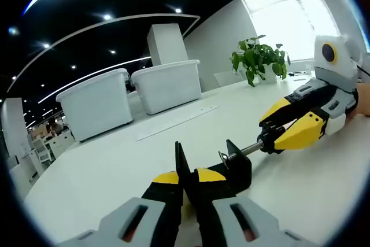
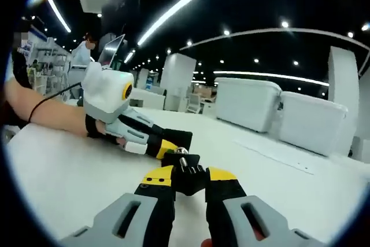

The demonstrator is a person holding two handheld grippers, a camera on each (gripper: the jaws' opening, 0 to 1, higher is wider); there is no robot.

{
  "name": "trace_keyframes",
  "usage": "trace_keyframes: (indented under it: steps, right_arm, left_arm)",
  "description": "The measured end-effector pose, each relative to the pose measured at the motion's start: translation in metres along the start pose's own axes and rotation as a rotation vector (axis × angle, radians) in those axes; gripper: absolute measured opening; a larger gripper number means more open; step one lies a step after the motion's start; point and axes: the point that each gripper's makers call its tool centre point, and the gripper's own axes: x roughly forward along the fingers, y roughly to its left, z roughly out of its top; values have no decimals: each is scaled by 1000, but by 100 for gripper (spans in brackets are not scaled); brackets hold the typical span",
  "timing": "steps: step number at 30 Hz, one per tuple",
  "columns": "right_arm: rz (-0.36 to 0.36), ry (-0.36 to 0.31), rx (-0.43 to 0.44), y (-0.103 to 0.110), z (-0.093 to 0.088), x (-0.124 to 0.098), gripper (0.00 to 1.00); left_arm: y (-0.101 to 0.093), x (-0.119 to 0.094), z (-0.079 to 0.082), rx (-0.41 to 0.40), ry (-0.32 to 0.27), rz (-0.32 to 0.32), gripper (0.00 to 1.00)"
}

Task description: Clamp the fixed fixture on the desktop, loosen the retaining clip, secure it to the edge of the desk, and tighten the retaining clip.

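A black clamp fixture (image 1: 238, 166) stands on the white desk (image 1: 115, 166), and my left gripper (image 1: 188, 175) is shut on its body, yellow tips pressed to either side of a thin black plate. Its silver screw rod (image 1: 250, 148) points right into the right gripper (image 1: 281, 132), which comes in from the right and is shut on the screw's end. In the right gripper view my right gripper (image 2: 188, 175) is closed around the black screw knob (image 2: 182, 155) with its silver tip. Just beyond, the left gripper (image 2: 166, 146) reaches in from the left, held by a person's hand.
Two white lidded bins (image 1: 95, 105) (image 1: 167, 85) stand at the back of the desk, with a long pale strip (image 1: 176, 122) lying in front of them. A potted plant (image 1: 257, 56) sits far right. A forearm (image 2: 52, 117) rests on the desk (image 2: 69, 177); a person (image 2: 84, 50) stands far behind.
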Motion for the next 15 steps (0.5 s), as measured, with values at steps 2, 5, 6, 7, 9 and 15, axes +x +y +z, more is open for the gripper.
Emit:
trace_keyframes:
  steps: [2,5,6,7,9,15]
  right_arm:
    - [-8,3,-65,7,2,-2,19]
    - [-13,5,-146,3,2,2,19]
    - [-17,7,-171,-3,1,2,19]
    - [-18,9,-188,-2,0,2,19]
    - [-18,8,-186,0,0,1,19]
    - [-11,16,-75,-4,-2,0,20]
  left_arm:
    - [0,0,1,1,-1,0,8]
    - [1,2,1,2,-1,0,8]
    - [1,2,1,2,-1,0,8]
    - [1,3,1,1,-1,0,8]
    - [1,3,1,1,-1,0,8]
    - [4,10,1,4,-1,-6,8]
